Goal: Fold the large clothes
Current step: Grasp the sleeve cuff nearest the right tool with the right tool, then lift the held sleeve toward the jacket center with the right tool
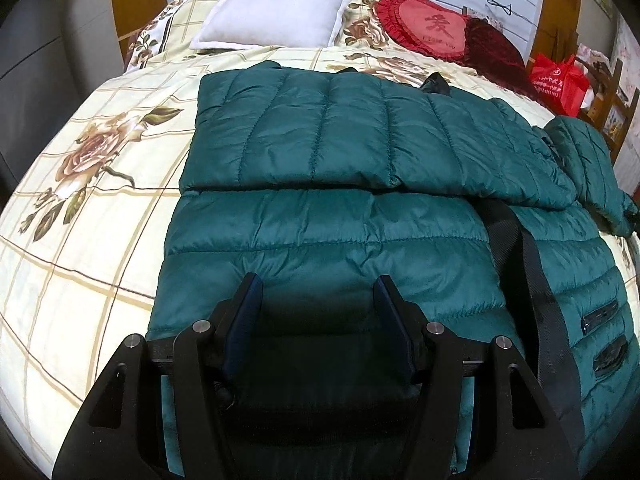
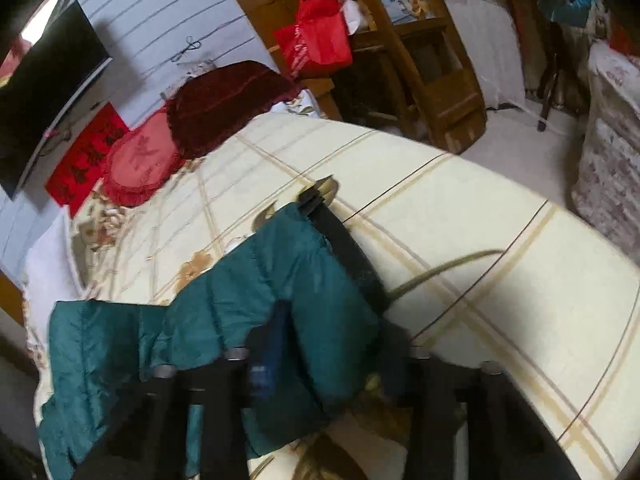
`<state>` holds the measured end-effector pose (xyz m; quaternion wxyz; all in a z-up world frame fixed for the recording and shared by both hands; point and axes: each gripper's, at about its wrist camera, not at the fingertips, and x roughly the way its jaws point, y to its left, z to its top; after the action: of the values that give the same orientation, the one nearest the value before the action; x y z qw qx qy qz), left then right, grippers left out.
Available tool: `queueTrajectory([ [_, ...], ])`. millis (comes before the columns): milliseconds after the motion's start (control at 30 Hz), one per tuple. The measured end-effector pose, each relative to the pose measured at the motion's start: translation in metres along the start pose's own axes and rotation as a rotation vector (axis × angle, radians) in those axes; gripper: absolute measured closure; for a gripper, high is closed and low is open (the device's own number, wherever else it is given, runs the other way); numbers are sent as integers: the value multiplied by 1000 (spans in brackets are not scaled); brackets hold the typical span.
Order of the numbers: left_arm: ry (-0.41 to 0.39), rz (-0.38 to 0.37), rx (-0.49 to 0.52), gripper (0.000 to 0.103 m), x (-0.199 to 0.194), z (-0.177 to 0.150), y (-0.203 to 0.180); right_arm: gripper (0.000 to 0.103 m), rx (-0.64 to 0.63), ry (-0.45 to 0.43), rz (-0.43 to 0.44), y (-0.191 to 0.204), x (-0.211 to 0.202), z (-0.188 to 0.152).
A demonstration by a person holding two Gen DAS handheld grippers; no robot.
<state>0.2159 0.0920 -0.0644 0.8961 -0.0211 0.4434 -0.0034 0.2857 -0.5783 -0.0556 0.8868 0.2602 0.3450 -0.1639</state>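
Green quilted jacket (image 1: 328, 216) lies lengthwise ahead on the bed (image 1: 80, 240); left gripper (image 1: 318, 308) straddles its hem, jaws apart; right gripper (image 2: 332, 344) pinches its sleeve (image 2: 304, 280).

A floral-sheeted bed (image 1: 80, 240) carries a green quilted jacket (image 1: 328, 152), white pillow (image 1: 276, 8), apparently two red cushions (image 1: 424, 26).

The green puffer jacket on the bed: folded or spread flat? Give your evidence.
Partly folded: one sleeve lies across the green puffer jacket; the other sleeve lies out on the bed.
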Motion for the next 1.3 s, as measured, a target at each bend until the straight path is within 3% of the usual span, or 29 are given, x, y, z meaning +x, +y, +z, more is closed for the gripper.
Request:
queueTrajectory([
  [200,-9,9,-22,45,-2,1,5,85,-62,-117,-96,16,-55,4],
  [367,-16,27,-32,45,-3,3,9,85,-121,-216,-150,35,-129,24],
  [533,-16,45,-53,45,-5,3,15,86,-158,-274,-123,68,-189,34],
  [700,-21,80,-88,45,-11,4,28,86,-225,-282,-26,126,-212,21],
  [867,23,128,-107,45,-6,5,41,86,-291,-237,147,207,-204,-19],
  [1033,27,148,-120,45,-7,8,52,86,-392,-142,341,300,-175,-91],
  [1133,43,141,-137,45,-5,9,56,86,-475,-77,420,350,-152,-139],
  [1300,41,122,-140,45,-3,14,54,86,-569,21,490,390,-108,-208],
])
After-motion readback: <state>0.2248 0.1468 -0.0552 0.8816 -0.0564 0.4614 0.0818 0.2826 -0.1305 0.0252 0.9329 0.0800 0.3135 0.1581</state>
